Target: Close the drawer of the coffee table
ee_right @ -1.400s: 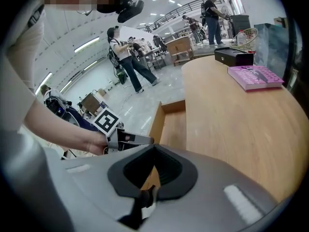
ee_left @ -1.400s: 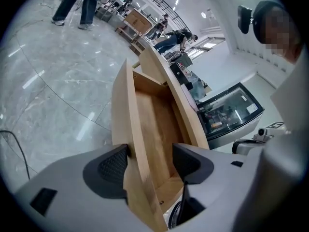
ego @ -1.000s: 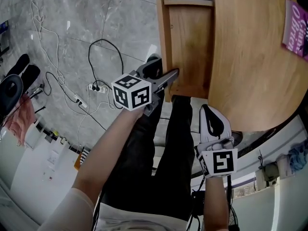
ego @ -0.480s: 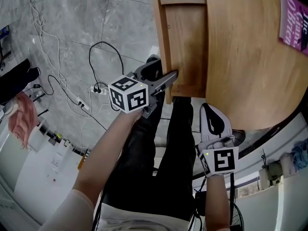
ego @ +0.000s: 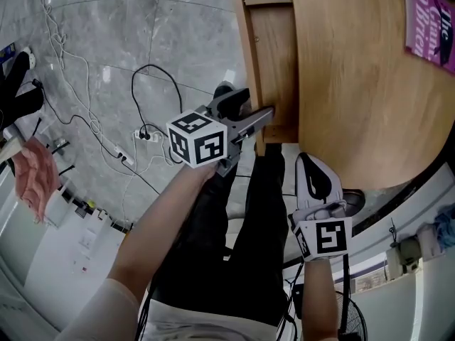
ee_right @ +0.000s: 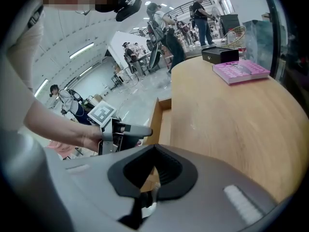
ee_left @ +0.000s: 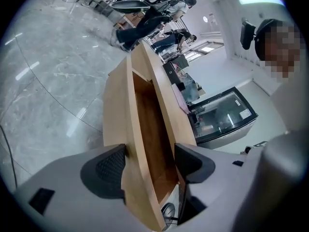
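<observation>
1. A round, light-wood coffee table (ego: 355, 84) is seen on the right, standing on a grey marble floor (ego: 142, 34). A pink book (ego: 430, 20) lies on its far right part.
2. The table's light-wood drawer (ego: 274, 62) is found part-way out, projecting to the left from under the top.
3. The left gripper (ego: 259, 119) is held at the near end of the drawer, astride the drawer's upright front panel (ee_left: 137, 178).
4. Its jaws are spread wide and have just been opening, with the front panel between them. One pad (ee_left: 111, 166) lies just beside the panel's outer face, the other is kept apart inside the drawer, and nothing is clamped.
5. The right gripper (ego: 313, 172) is held nearer, just beside the table's near edge and apart from the drawer. Its jaws are closed together with nothing between them.
6. Black and white cables (ego: 153, 98) are strewn over the floor to the left of the drawer.
</observation>
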